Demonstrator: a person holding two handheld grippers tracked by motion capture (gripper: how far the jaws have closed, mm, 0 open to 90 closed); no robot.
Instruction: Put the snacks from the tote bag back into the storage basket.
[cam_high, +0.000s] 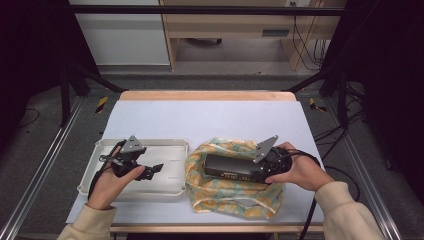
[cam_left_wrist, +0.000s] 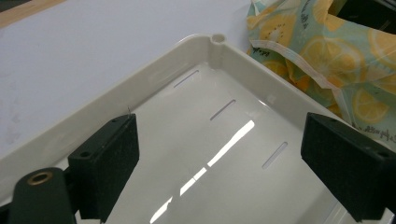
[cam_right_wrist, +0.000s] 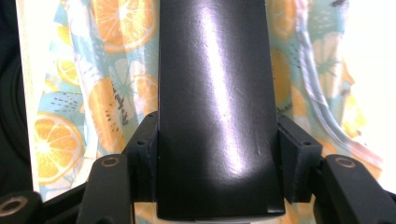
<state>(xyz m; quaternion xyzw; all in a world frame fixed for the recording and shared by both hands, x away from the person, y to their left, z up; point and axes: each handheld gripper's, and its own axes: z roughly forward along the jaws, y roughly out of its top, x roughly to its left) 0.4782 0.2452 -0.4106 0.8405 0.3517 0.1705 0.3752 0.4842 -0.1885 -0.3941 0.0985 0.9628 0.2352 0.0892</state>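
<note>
Right gripper (cam_right_wrist: 217, 154) view: jaws clamped on both sides of black box (cam_right_wrist: 215, 93), far end cut off. High view: box lying on citrus-print cloth (cam_high: 235, 197), tabletop (cam_high: 210, 117) at 5 o'clock. Left gripper (cam_left_wrist: 219, 154) spread wide over white tray (cam_left_wrist: 140, 84), 7 o'clock, nothing between.

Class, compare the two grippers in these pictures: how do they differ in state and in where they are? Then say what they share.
The left gripper is open with nothing between its fingers; the right gripper is shut on the black box. The left gripper hangs over the white tray; the right gripper is over the lemon-print cloth, where the box lies. Both are hand-held, with black fingers and a grey plate on top.
</note>
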